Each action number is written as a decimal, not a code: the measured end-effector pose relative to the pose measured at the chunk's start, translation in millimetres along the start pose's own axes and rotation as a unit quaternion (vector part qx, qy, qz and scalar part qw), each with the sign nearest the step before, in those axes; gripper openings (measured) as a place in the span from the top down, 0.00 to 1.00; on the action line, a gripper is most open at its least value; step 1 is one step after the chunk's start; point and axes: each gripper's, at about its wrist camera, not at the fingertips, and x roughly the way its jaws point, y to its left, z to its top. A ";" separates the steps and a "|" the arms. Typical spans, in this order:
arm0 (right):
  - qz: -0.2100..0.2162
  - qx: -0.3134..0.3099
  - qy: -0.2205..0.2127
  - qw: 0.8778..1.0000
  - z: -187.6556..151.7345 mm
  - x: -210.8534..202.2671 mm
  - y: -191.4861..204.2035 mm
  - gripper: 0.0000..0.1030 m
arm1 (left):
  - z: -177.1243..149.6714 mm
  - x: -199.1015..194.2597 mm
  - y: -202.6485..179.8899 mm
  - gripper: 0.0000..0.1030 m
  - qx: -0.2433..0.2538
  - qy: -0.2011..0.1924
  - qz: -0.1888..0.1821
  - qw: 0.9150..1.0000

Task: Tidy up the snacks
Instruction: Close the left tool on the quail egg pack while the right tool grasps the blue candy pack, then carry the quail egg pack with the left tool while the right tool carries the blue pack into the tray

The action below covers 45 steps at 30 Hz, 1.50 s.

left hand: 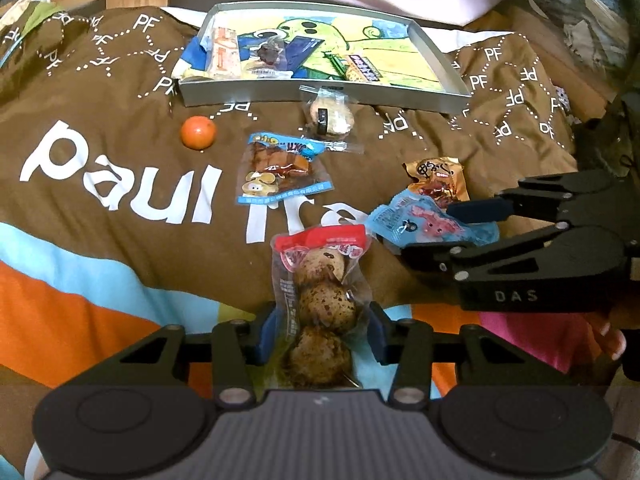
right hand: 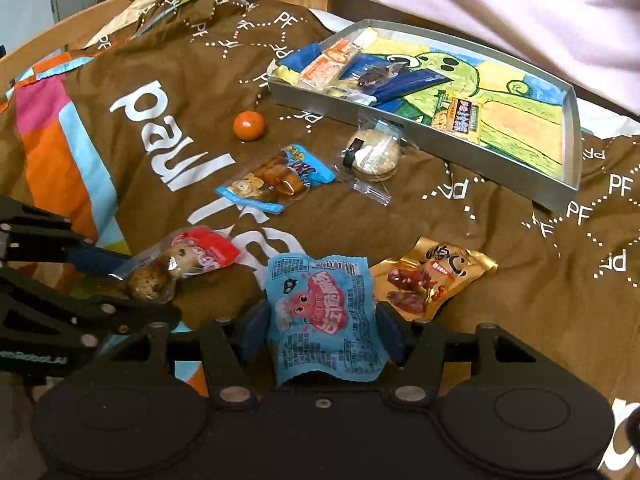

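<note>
Visibly "paul fra…" on quilt point(left hand: 120, 184); left jaws pinch egg packet point(left hand: 320, 300), right jaws blue packet point(right hand: 324, 312).

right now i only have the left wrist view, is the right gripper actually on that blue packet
observer: yes, the right wrist view shows the blue packet wedged between both fingers of the right gripper, its near end curling back over the gripper body.
operator: is the gold packet caught too
observer: no, the gold packet lies flat on the quilt just right of it, outside the fingers.
operator: and my egg packet from the side
observer: the left gripper has a finger on each side of the egg packet, whose red end rests on the quilt.
</note>
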 end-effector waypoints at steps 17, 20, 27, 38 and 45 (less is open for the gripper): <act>-0.033 0.026 -0.130 0.991 0.5 -56.5 2.7 0.42 | 4.1 -31.2 6.4 0.53 -0.042 -0.109 -0.013 0.993; -0.038 0.027 -0.160 0.986 1.3 -64.9 4.5 0.42 | 10.0 -38.1 8.7 0.53 -0.050 -0.139 -0.010 0.989; -0.069 0.032 -0.240 0.968 5.2 -78.1 -0.8 0.42 | 57.5 -51.5 -5.4 0.53 -0.047 -0.214 -0.007 0.976; -0.141 0.050 -0.340 0.928 29.8 -73.0 -46.5 0.42 | 126.1 -37.7 -33.3 0.53 -0.032 -0.284 -0.023 0.958; -0.150 0.072 -0.341 0.925 56.6 -44.4 -84.5 0.41 | 172.1 -3.9 -34.6 0.53 -0.044 -0.303 -0.015 0.952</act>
